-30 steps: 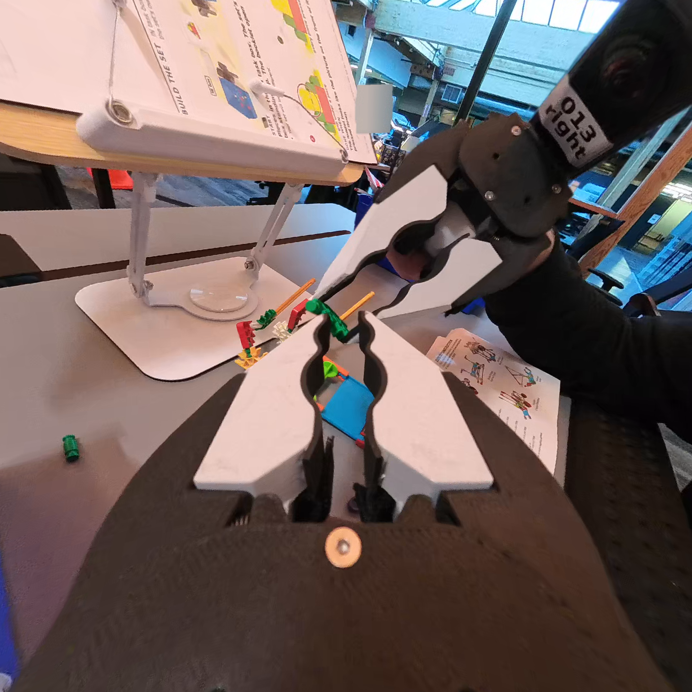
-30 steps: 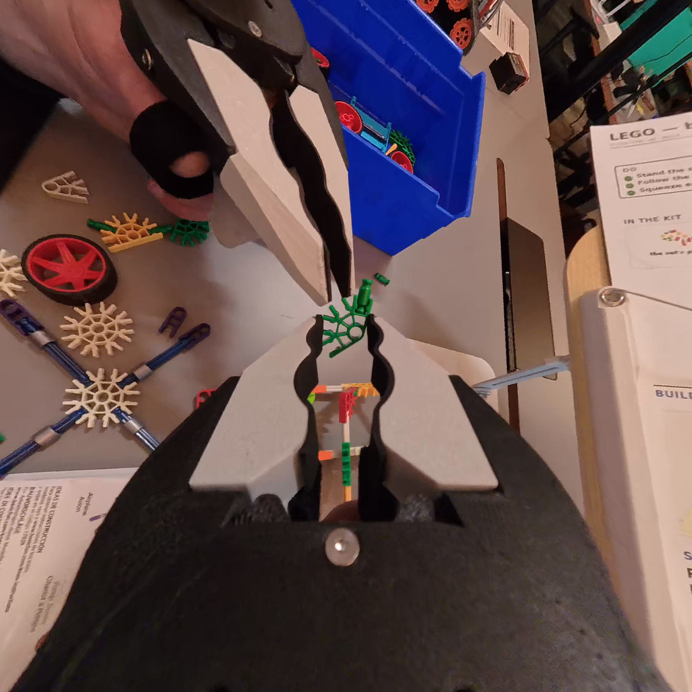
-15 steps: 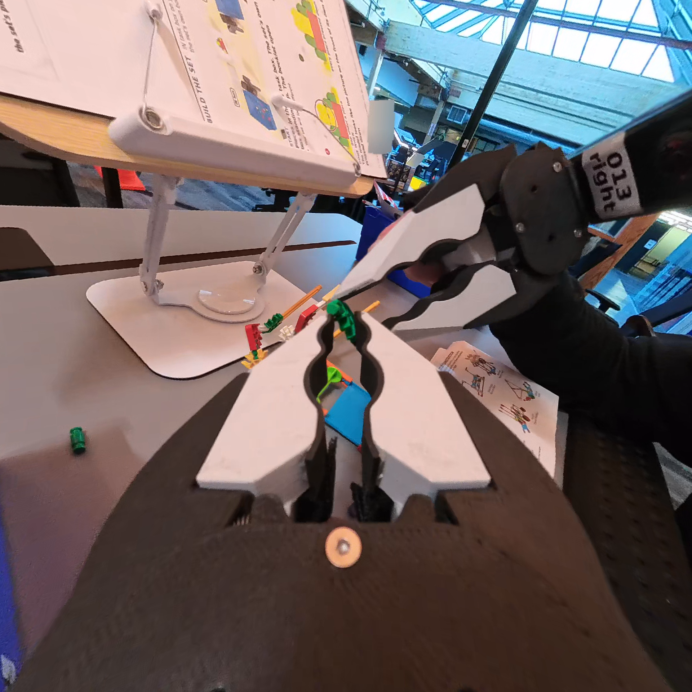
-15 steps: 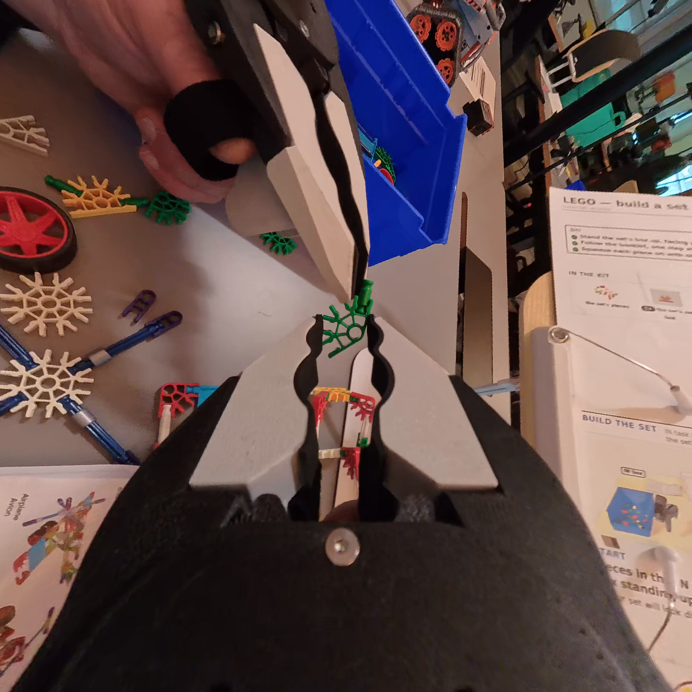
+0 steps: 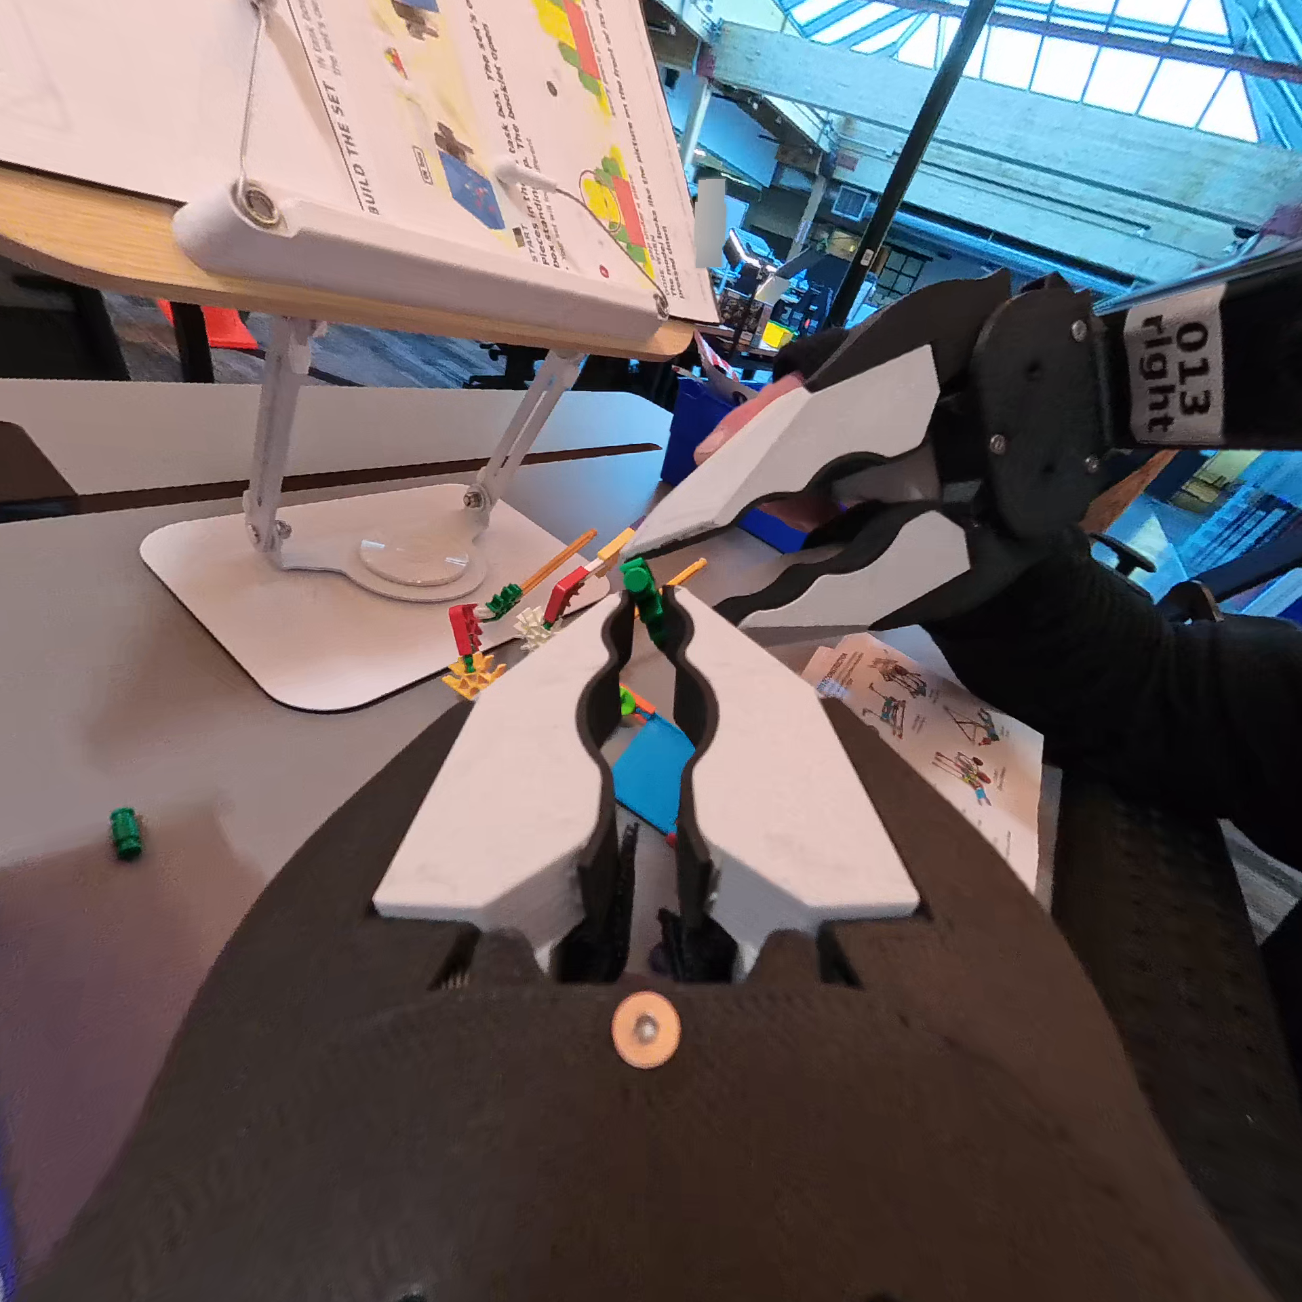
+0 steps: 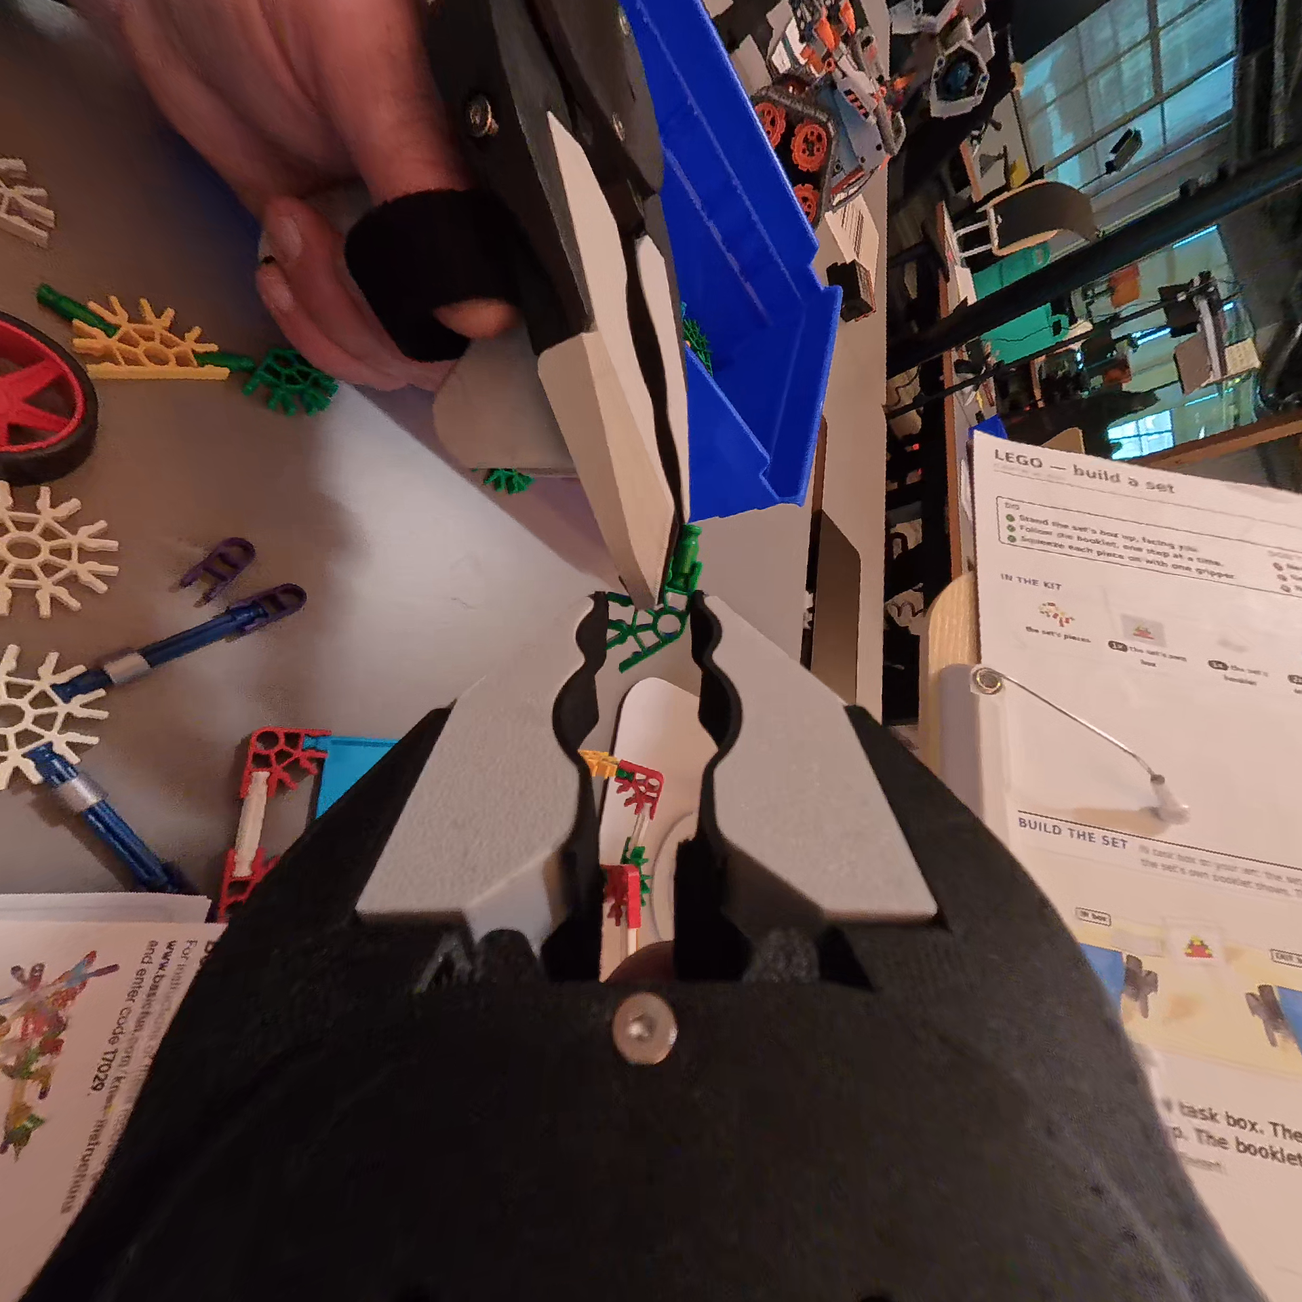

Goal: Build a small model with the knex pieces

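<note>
Two grippers meet over a small green plastic rod (image 5: 640, 590) and a green plastic fan-shaped connector (image 6: 648, 623).

Left gripper (image 5: 647, 599) clamps the rod; right gripper (image 6: 647, 613) clamps the connector; rod tip touches connector, seating unclear; loose pieces cover the grey table (image 5: 106, 704).

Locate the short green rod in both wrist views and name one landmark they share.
Left wrist view: short green rod sits centre, pinched at the left claw tips.
Right wrist view: short green rod stands just above centre, plugged into the green connector.
Shared landmark: blue bin.
</note>
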Demonstrator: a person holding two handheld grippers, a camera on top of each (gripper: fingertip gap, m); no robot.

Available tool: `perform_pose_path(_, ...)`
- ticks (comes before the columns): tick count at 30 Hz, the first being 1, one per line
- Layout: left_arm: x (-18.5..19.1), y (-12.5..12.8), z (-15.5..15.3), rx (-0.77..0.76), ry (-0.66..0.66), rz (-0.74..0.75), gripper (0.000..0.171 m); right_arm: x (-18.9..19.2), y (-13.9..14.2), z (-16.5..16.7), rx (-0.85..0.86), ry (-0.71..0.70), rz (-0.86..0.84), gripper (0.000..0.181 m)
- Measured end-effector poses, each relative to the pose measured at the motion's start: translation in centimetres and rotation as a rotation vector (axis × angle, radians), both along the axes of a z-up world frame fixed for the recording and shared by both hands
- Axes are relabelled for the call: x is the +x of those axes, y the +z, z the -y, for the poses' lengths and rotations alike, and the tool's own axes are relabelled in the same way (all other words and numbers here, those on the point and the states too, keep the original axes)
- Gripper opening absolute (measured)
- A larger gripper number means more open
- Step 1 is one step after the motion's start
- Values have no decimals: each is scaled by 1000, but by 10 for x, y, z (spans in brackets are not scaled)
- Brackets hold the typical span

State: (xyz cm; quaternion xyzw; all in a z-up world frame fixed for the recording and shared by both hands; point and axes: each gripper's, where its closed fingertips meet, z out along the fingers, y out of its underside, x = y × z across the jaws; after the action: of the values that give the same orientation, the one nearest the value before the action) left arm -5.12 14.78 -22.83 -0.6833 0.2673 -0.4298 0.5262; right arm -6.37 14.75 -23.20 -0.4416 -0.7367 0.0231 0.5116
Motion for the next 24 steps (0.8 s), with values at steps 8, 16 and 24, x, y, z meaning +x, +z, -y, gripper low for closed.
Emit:
perform_pose_path(8, -1, -2, 0, 7, -5, -15, 4, 2, 0, 2, 10, 20, 8, 19)
perform_pose_path(16, 3, -7, 3, 50, -14, -86, 4, 15, 4, 11, -127, 62, 15, 18)
perform_pose_path(24, 11, -19, 8, 45, -60, -145, 4, 36, 3, 7, -288, 23, 52, 20)
